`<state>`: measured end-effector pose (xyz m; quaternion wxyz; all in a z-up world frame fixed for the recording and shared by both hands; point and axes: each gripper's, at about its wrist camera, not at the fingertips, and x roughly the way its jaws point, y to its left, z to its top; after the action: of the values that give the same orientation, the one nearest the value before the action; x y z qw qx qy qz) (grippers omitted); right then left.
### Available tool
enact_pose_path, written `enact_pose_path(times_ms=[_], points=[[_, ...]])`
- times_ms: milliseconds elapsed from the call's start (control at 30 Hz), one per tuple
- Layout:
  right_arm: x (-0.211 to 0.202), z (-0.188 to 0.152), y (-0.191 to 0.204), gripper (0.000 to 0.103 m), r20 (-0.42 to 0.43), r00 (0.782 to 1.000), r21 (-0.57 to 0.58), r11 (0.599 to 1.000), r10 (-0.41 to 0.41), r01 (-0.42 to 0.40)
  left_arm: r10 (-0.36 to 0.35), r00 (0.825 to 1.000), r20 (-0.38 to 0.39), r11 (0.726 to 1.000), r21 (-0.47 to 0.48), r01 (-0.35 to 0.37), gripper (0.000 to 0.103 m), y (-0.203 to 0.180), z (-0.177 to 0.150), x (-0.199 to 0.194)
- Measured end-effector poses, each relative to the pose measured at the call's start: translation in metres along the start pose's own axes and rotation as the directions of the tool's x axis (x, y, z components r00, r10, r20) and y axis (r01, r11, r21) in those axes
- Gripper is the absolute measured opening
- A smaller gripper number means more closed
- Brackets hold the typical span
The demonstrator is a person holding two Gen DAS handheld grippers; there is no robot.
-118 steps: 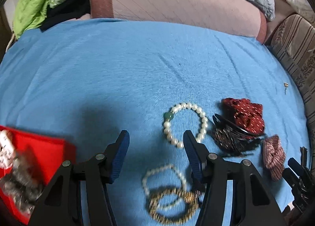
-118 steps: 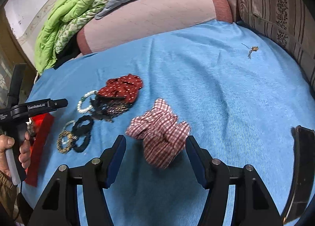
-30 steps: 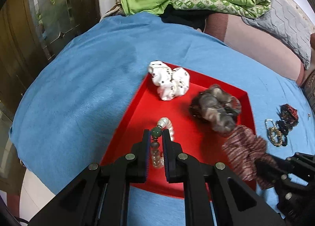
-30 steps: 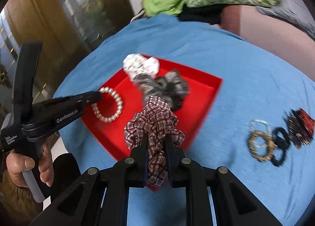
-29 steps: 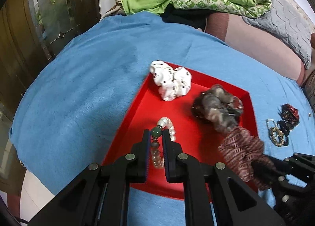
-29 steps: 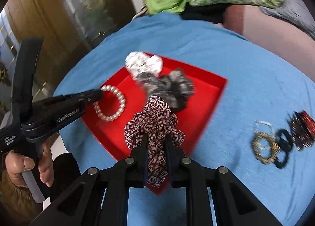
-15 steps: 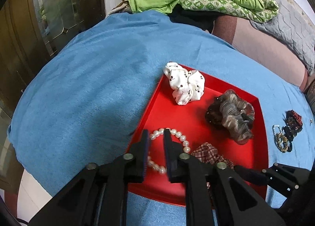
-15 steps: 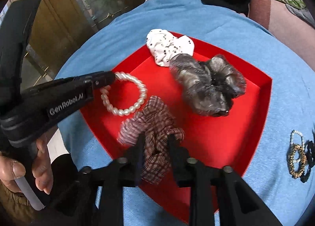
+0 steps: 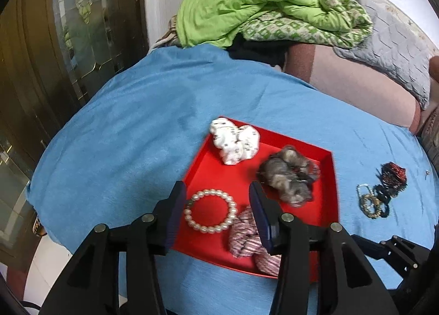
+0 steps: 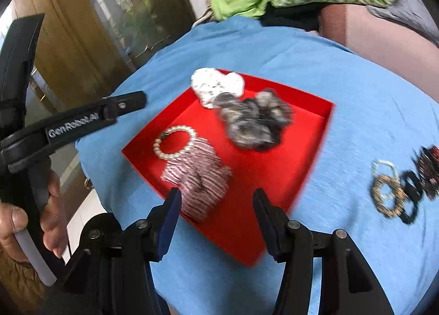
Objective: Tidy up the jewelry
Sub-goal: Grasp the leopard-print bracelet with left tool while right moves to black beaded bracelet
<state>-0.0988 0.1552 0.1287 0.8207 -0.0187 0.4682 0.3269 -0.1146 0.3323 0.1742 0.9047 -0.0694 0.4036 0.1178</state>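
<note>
Between the spread, empty fingers of the left gripper (image 9: 216,216) the pearl bracelet (image 9: 210,211) lies in the red tray (image 9: 333,191), touching the checked scrunchie (image 10: 199,177) just ahead of the equally wide-open right gripper (image 10: 216,212). A careless retreat could snag the beads. Only the right view shows the scrunchie whole; both show loose bracelets (image 10: 388,191) remaining off to the right.

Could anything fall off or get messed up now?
Maybe. The red square tray lies near the edge of the blue blanket, so a bump could tip it off. The white pearl bracelet touches the red checked fabric scrunchie, so they could snag. The beaded bracelets and dark hair ties lie bunched together and might tangle under either open claw.
</note>
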Motion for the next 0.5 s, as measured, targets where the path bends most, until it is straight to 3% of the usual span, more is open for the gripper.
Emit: enact_pose_path(times_ms=[233,367,500], points=[[-0.052,-0.046,-0.075,0.060,0.047,0.993,0.155,0.983,-0.111,0.103,-0.081,0.997,0.005,0.994,0.078,0.080,0.048,-0.056,-0.005,-0.017],[-0.079,-0.083,-0.131,0.061,0.053,0.983,0.309,0.939,-0.177,0.152,-0.151,0.987,-0.058,0.978,0.139,0.158,0.048,-0.108,-0.013,-0.008],[-0.103,-0.106,-0.173,0.061,0.066,0.976,0.424,0.892,-0.206,0.160,-0.229,0.964,-0.137,0.944,0.211,0.254,0.048,-0.167,-0.026,0.013]])
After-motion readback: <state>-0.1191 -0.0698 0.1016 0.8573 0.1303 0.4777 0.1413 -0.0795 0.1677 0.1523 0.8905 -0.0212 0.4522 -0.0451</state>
